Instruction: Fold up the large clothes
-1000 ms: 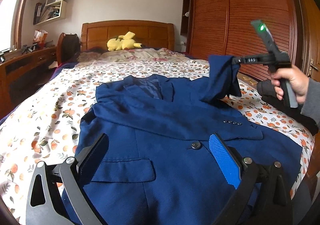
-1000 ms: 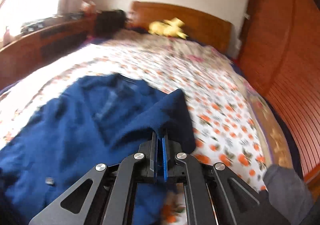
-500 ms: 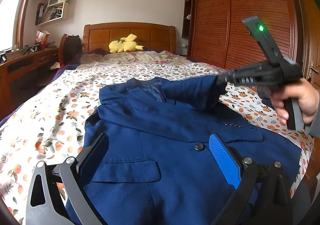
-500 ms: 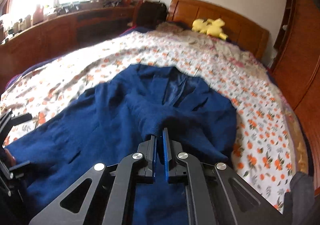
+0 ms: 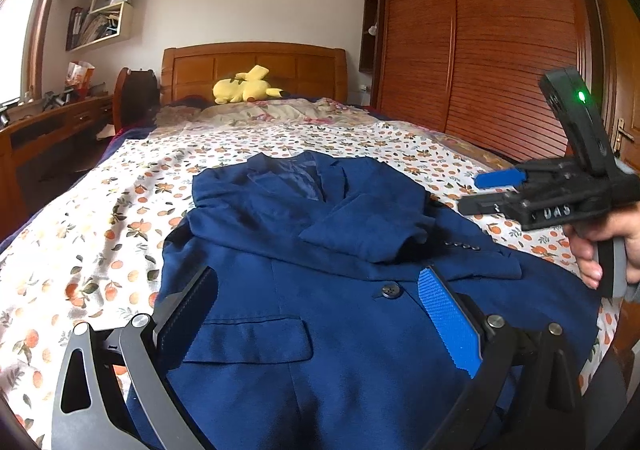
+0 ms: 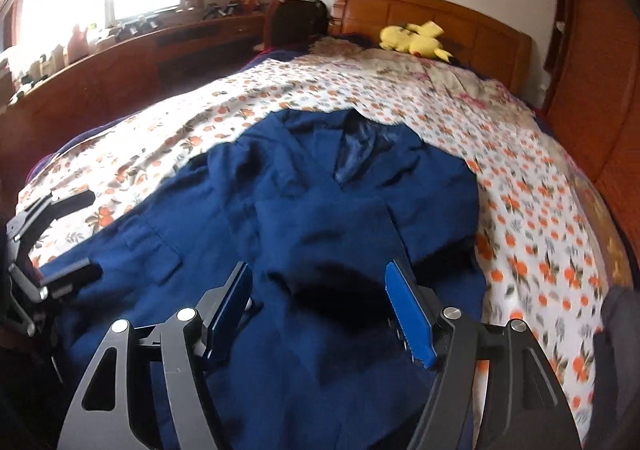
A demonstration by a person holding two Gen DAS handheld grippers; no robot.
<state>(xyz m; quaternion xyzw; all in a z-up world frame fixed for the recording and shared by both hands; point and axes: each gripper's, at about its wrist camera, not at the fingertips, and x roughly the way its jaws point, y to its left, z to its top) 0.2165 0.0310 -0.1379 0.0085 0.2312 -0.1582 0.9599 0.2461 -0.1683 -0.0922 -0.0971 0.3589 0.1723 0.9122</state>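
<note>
Once clamped on the sleeve (image 5: 362,234), right gripper (image 6: 318,314) now agape

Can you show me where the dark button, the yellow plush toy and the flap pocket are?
Dark round button (image 5: 389,290), left wrist view, its face.
Yellow plush toy (image 5: 240,89), left wrist view, its body.
Blue jacket's flap pocket (image 5: 248,340), left wrist view, flap middle.

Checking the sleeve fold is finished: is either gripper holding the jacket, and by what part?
Nothing held: left gripper and right gripper are open above the jacket.
</note>
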